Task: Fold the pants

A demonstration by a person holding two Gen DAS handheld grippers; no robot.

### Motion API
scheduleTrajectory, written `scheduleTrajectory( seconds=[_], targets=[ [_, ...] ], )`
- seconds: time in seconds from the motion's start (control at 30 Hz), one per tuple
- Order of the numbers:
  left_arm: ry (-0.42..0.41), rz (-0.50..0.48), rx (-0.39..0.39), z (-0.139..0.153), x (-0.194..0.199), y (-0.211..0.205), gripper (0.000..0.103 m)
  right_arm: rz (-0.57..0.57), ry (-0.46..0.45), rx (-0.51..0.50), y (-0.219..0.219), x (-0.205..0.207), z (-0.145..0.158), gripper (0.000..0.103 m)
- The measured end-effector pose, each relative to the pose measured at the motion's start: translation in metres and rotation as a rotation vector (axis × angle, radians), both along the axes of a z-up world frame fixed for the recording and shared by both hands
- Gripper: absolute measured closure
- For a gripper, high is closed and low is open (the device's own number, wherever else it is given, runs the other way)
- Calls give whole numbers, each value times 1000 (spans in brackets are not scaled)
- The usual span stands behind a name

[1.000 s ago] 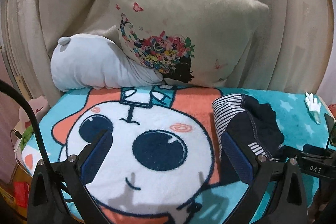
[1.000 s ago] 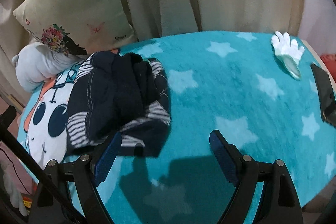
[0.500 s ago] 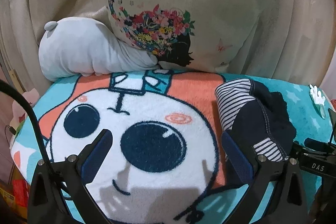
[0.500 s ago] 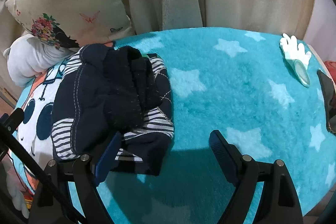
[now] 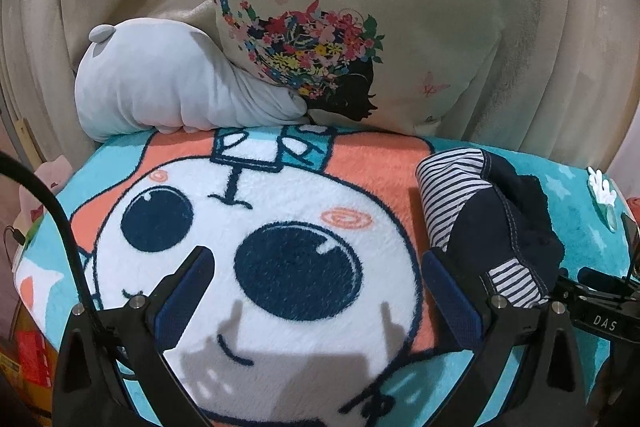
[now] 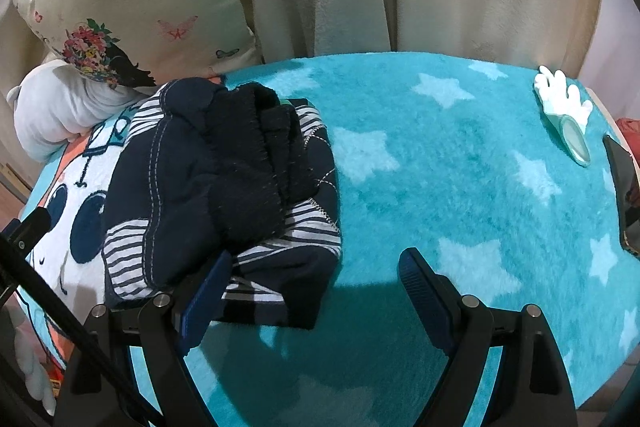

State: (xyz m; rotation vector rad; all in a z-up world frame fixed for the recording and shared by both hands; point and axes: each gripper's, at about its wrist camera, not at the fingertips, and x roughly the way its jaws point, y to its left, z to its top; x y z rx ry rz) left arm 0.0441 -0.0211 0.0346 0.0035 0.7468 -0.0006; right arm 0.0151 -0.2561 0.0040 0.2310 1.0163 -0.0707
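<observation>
The pants (image 6: 224, 187) are a crumpled heap of dark navy cloth with white-striped parts, lying on the teal star blanket (image 6: 460, 179). They also show in the left wrist view (image 5: 492, 223), at the right. My right gripper (image 6: 316, 267) is open, its left finger at the heap's near edge, nothing held. My left gripper (image 5: 316, 267) is open over the blanket's cartoon face (image 5: 256, 243), its right finger beside the heap.
A floral cushion (image 5: 360, 27) and a grey plush pillow (image 5: 172, 83) lean on the curtain behind. A white and green hand-shaped item (image 6: 568, 115) and a dark phone (image 6: 624, 195) lie at the blanket's right edge.
Both grippers have moved forward and lower toward the blanket. The pants heap now sits closer to both. Both stay open.
</observation>
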Motion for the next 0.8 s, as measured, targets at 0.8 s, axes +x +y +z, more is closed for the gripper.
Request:
scheduleTrajectory(
  seconds=[0.8],
  targets=[
    [-11,-11,-12,2,-21,5,0,23,-3,-26,19,-16,4,15]
  ],
)
